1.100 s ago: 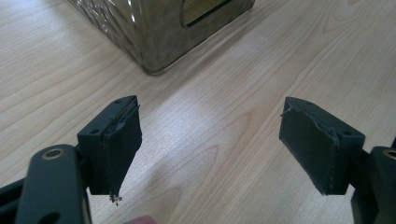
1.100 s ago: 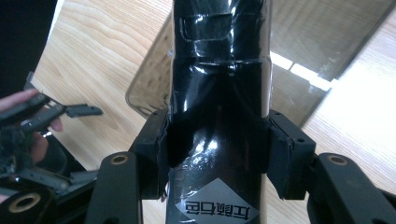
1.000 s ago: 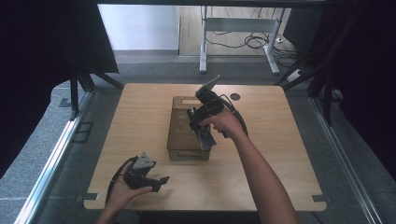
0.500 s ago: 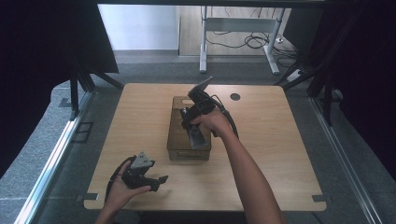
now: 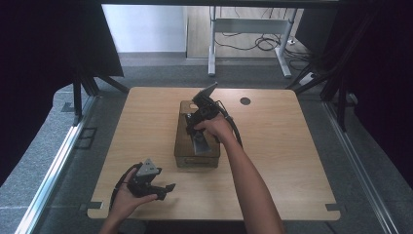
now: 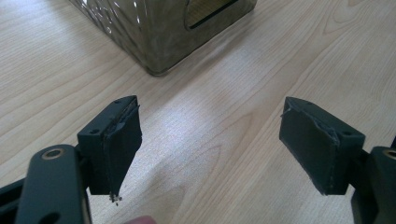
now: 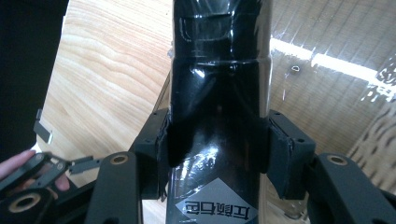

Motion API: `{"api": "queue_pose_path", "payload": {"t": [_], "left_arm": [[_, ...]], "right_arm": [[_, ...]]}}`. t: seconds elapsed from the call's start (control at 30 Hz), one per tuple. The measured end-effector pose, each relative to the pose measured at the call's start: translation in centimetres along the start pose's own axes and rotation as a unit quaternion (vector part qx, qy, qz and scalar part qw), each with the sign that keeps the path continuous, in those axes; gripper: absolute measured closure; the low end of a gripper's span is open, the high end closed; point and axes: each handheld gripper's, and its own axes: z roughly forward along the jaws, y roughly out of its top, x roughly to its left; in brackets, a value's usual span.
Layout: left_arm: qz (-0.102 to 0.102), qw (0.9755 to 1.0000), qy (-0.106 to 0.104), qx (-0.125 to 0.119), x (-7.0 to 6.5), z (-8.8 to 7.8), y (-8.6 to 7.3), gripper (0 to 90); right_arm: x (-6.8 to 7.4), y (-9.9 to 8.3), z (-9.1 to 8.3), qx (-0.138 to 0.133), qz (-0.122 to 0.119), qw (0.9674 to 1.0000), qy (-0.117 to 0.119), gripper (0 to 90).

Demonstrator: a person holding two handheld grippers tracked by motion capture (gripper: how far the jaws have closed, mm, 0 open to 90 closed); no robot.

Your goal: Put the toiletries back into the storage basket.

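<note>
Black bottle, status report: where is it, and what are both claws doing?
Right claw clamped on black bottle, over the brown box. Left claw open, empty, near table edge. Nothing in the way.

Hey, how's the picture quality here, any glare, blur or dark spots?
Right gripper view: bright glare streaks on the glossy box and highlights on the black bottle. Left gripper view: evenly lit wood, near tongs slightly soft. High view: table well lit, surroundings nearly black.

The glossy black plastic bottle carries a grey diamond label with black characters. The rectangular box is dark brown. The wooden table is pale beige with wavy grain. Both grippers are black, the right gripper and the left gripper.
</note>
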Motion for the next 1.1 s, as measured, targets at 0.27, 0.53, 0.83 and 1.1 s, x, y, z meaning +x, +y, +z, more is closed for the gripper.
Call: {"api": "queue_pose_path", "payload": {"t": [0.27,0.53,0.83,1.1], "left_arm": [[-0.001,1.0,0.0,-0.001,0.0,0.0,0.0,21.2],[0.001,1.0,-0.002,-0.004,-0.1,-0.2,0.1,21.2],[0.001,1.0,-0.001,-0.002,-0.1,-0.1,0.1,21.2],[0.002,1.0,-0.002,-0.001,-0.1,0.0,0.1,21.2]], "right_arm": [[-0.5,0.6,1.5,0.002,0.02,0.9998,-0.003,47.8],[-0.7,1.0,2.4,0.007,0.033,0.9994,0.002,47.8],[-1.3,1.1,3.3,-0.001,0.064,0.9979,0.011,47.8],[-1.5,1.1,4.6,-0.005,0.094,0.9953,0.019,47.7]]}}
